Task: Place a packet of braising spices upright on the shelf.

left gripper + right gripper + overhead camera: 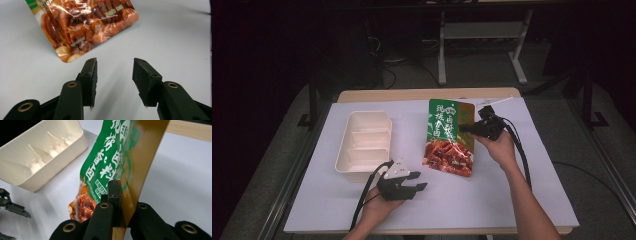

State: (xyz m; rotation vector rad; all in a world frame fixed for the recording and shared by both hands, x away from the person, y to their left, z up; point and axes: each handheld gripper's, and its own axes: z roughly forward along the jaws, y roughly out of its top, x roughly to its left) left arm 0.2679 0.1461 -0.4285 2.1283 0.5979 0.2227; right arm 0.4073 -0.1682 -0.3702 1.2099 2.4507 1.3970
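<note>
A green and red food pouch (448, 137) with white lettering is lifted off the white table cover, its right edge clamped in my right gripper (467, 128), which is shut on it. In the right gripper view the pouch (107, 165) stands on edge between the black jaws of my right gripper (120, 195). My left gripper (421, 182) hovers low over the cover just below and left of the pouch's bottom corner. In the left gripper view that gripper (114, 72) is open with nothing between its fingers, and the pouch (85, 25) lies a little beyond them.
A cream divided tray (363, 145) sits at the left of the white cover (512, 190), close to my left hand; it also appears in the right gripper view (37, 152). The wooden table edge (412, 94) runs along the back.
</note>
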